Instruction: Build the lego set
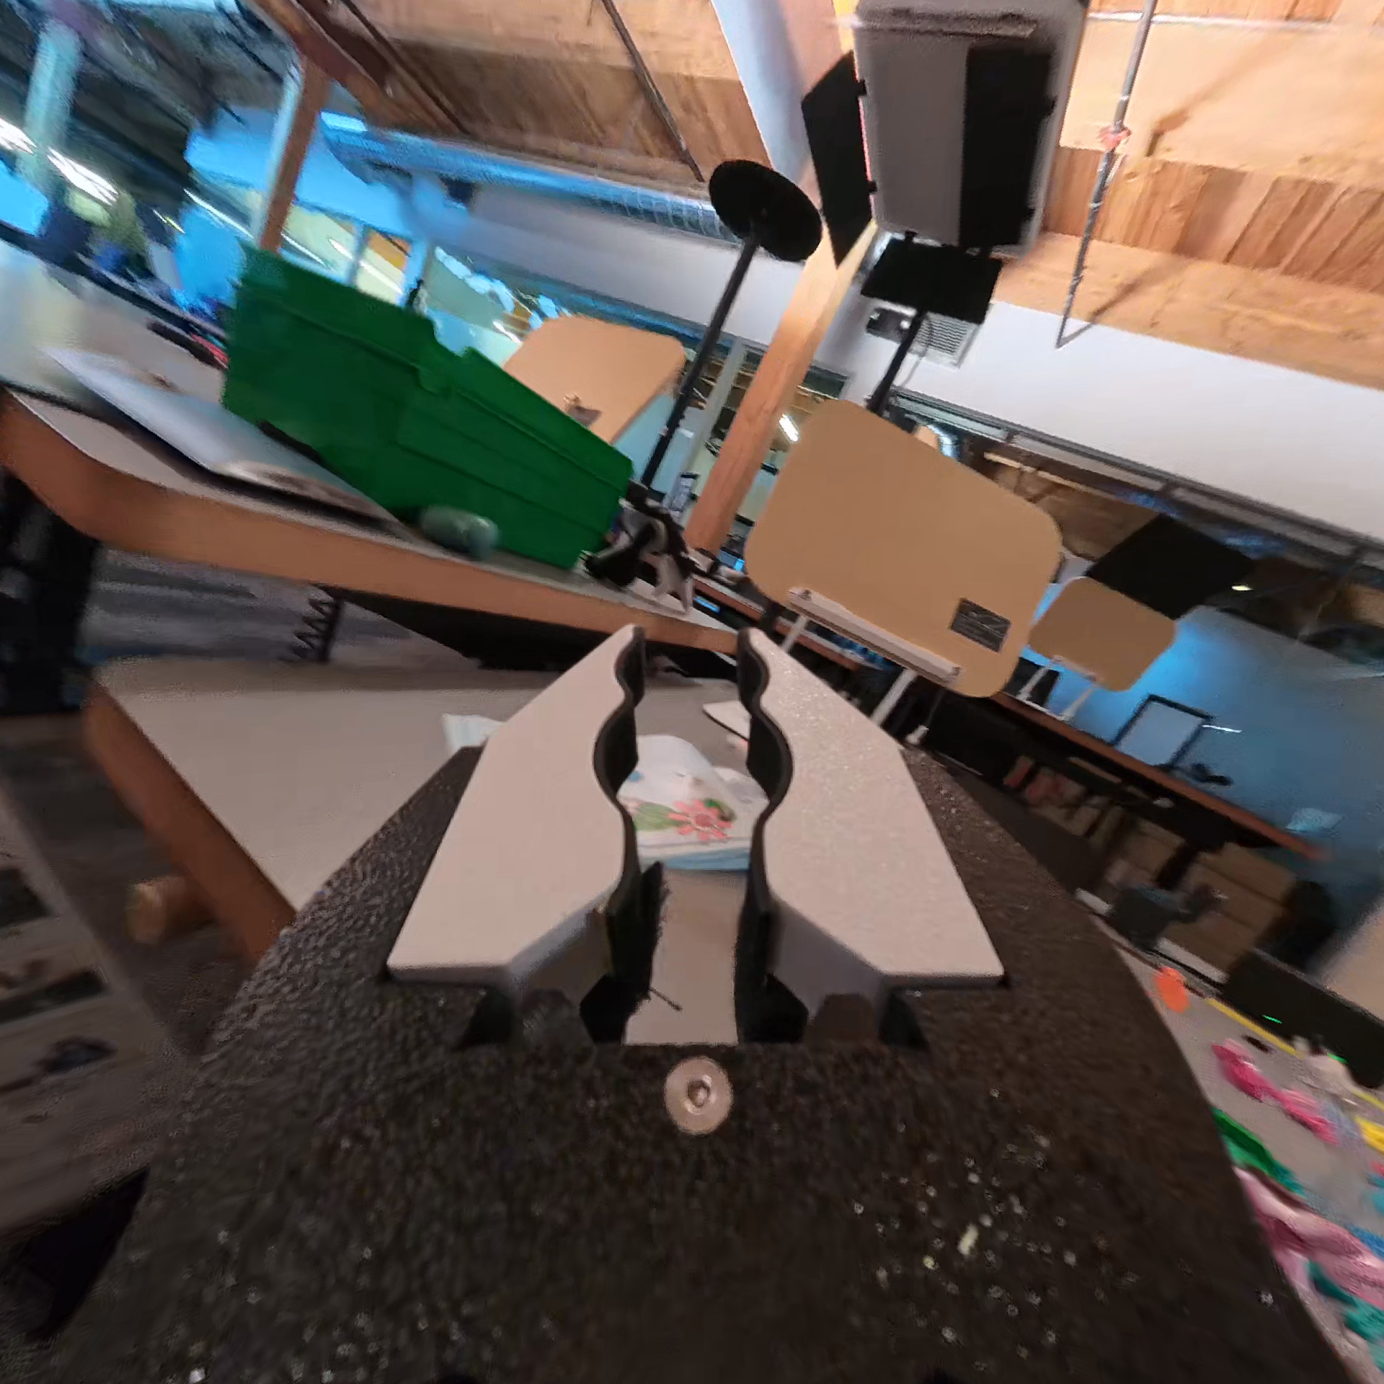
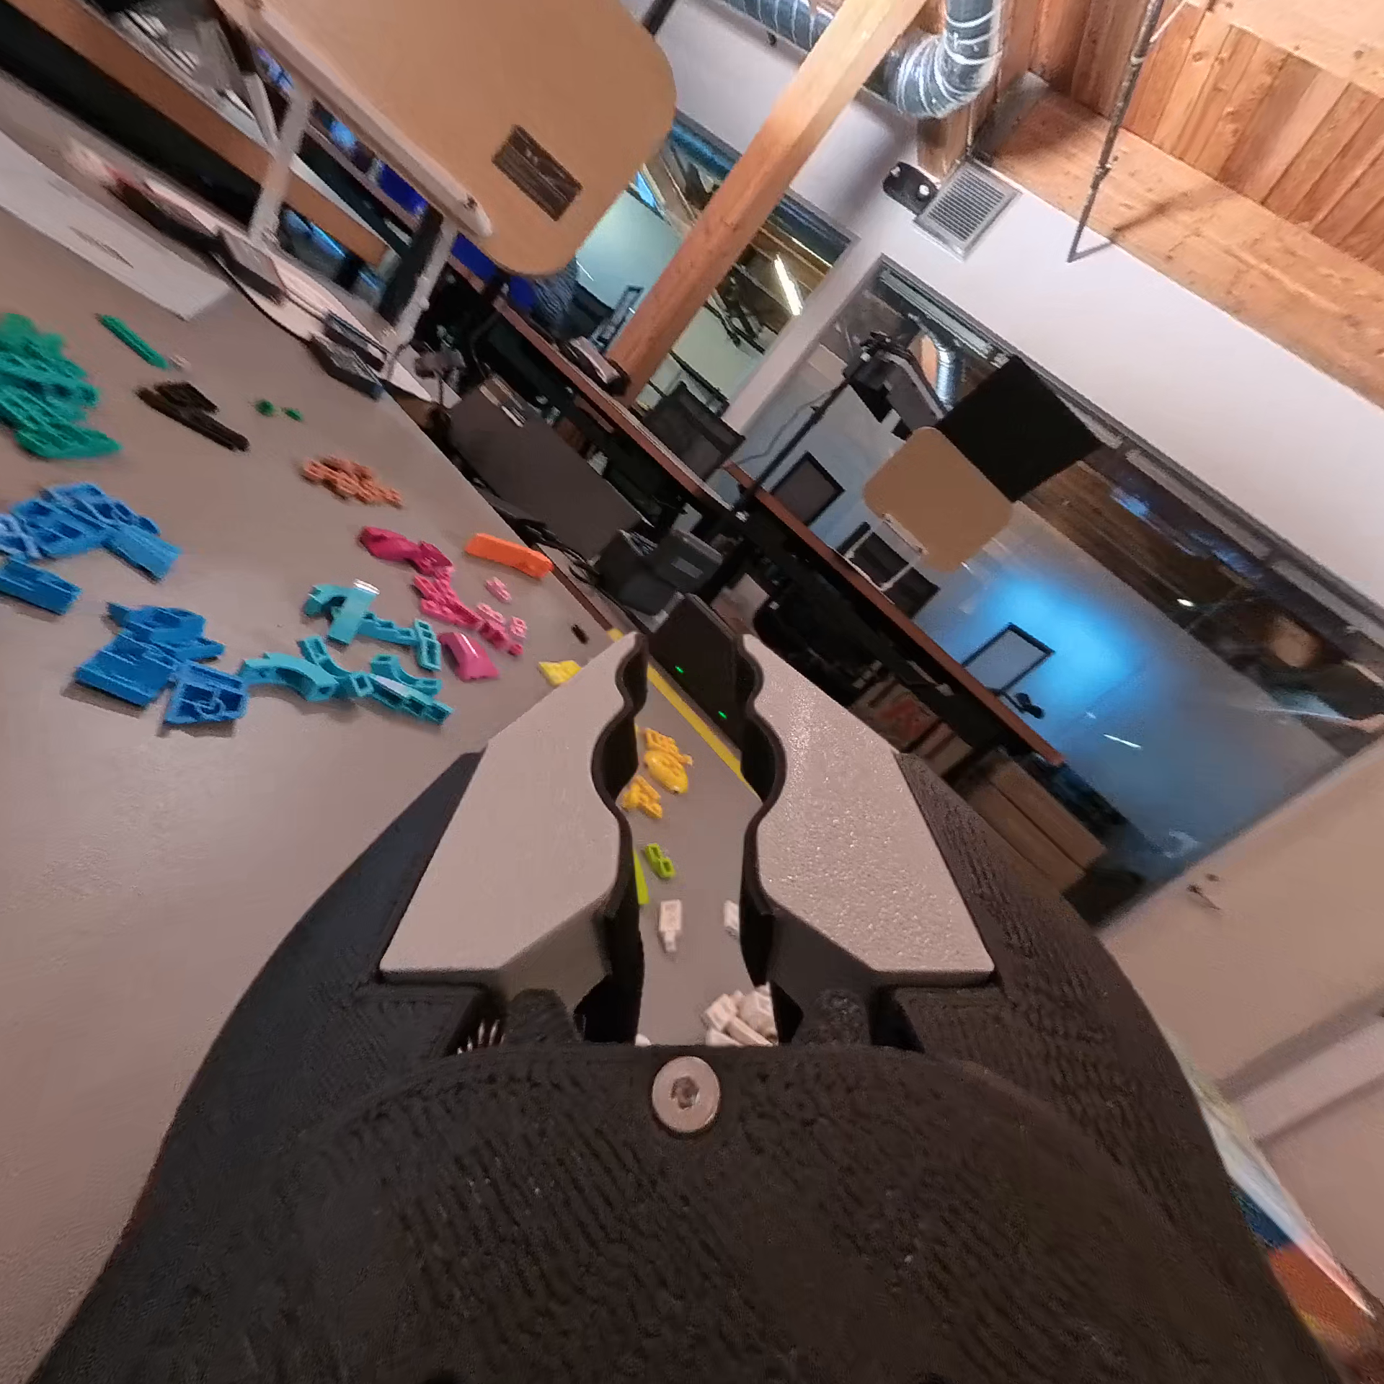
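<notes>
Both of my tools hang above the tabletop (image 2: 187,861) with nothing in them. My left hand-held gripper (image 1: 690,659) has its jaws a narrow gap apart, empty, and through that gap I see an open instruction booklet (image 1: 693,812) lying flat on the grey surface, a pink flower printed on its page. Far to the left, on another table, sits a stack of green bins (image 1: 404,419). My right hand-held gripper (image 2: 693,659) is likewise parted by a slim gap and holds nothing. Lego pieces are sorted by colour across the tabletop to its left: blue bricks (image 2: 112,599) near the left edge, teal arches (image 2: 359,659) just right of them, magenta pieces (image 2: 449,592) farther on, an orange piece (image 2: 509,554) beyond those, green pieces (image 2: 37,397) and black pieces (image 2: 191,416) far left. Between the right jaws I see yellow pieces (image 2: 659,771), a lime piece (image 2: 659,860) nearer, and small white pieces (image 2: 738,1015) nearest.
</notes>
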`<control>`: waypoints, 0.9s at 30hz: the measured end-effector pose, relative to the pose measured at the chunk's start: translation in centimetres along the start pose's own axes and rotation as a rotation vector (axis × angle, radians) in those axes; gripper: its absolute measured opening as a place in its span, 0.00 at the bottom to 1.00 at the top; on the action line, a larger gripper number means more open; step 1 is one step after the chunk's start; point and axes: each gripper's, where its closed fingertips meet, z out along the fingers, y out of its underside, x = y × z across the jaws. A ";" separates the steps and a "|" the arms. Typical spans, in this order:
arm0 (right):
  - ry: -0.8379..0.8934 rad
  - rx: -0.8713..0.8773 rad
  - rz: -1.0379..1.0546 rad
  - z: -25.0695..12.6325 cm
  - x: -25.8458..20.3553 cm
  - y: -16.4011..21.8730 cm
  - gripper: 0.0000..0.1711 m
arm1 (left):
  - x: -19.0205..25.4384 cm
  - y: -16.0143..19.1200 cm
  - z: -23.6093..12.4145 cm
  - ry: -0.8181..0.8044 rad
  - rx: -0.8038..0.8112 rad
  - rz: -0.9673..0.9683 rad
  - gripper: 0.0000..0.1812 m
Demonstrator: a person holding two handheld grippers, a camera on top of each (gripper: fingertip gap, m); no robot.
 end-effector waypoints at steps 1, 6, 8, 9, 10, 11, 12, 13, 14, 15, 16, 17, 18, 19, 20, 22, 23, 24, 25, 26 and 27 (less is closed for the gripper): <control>0.017 -0.013 -0.018 -0.1 0.2 0.2 0.12 | 0.5 0.6 0.1 0.022 -0.012 -0.021 0.12; 0.062 -0.061 -0.060 -0.2 0.9 0.9 0.11 | 2.3 2.1 0.2 0.100 -0.046 -0.060 0.12; 0.066 -0.077 -0.073 -0.1 0.9 1.1 0.11 | 2.7 2.8 0.2 0.118 -0.064 -0.067 0.12; 0.066 -0.083 -0.080 -0.1 0.8 1.2 0.11 | 2.8 3.2 0.3 0.122 -0.075 -0.074 0.12; 0.062 -0.085 -0.088 0.0 0.7 1.2 0.11 | 2.8 3.5 0.3 0.125 -0.087 -0.085 0.12; 0.058 -0.087 -0.096 0.0 0.6 1.2 0.11 | 2.9 3.9 0.4 0.128 -0.097 -0.096 0.12; 0.054 -0.087 -0.101 0.0 0.5 1.2 0.11 | 3.0 4.0 0.4 0.134 -0.103 -0.104 0.12; 0.052 -0.086 -0.104 0.0 0.4 1.2 0.11 | 3.1 4.0 0.5 0.139 -0.103 -0.102 0.12; 0.052 -0.085 -0.103 0.0 0.4 1.2 0.11 | 3.1 4.1 0.5 0.142 -0.107 -0.099 0.12; 0.054 -0.084 -0.100 0.0 0.5 1.2 0.11 | 3.2 4.1 0.6 0.146 -0.110 -0.098 0.12; 0.055 -0.082 -0.095 0.0 0.6 1.2 0.11 | 3.2 4.1 0.6 0.148 -0.113 -0.098 0.12; 0.056 -0.079 -0.089 0.0 0.6 1.1 0.11 | 3.2 4.2 0.6 0.150 -0.116 -0.099 0.12; 0.057 -0.077 -0.085 -0.1 0.7 1.1 0.11 | 3.2 4.2 0.6 0.149 -0.118 -0.101 0.12; 0.056 -0.074 -0.082 -0.1 0.7 1.1 0.11 | 3.2 4.3 0.6 0.150 -0.122 -0.102 0.12; 0.054 -0.073 -0.080 -0.1 0.7 1.1 0.11 | 3.2 4.3 0.7 0.151 -0.127 -0.103 0.12; 0.049 -0.069 -0.079 -0.1 0.6 1.0 0.11 | 3.2 4.5 0.8 0.154 -0.138 -0.104 0.12; 0.048 -0.066 -0.078 -0.1 0.6 1.0 0.11 | 3.3 4.5 0.8 0.156 -0.141 -0.104 0.12; 0.046 -0.063 -0.076 -0.1 0.5 1.0 0.11 | 3.4 4.6 0.8 0.162 -0.146 -0.102 0.13; 0.044 -0.061 -0.073 -0.1 0.5 0.9 0.11 | 3.6 4.7 0.8 0.178 -0.154 -0.099 0.13; 0.045 -0.058 -0.071 -0.1 0.5 0.9 0.11 | 4.0 4.9 0.9 0.210 -0.170 -0.095 0.13; 0.045 -0.056 -0.068 -0.2 0.5 0.8 0.11 | 4.4 5.2 1.0 0.235 -0.194 -0.086 0.13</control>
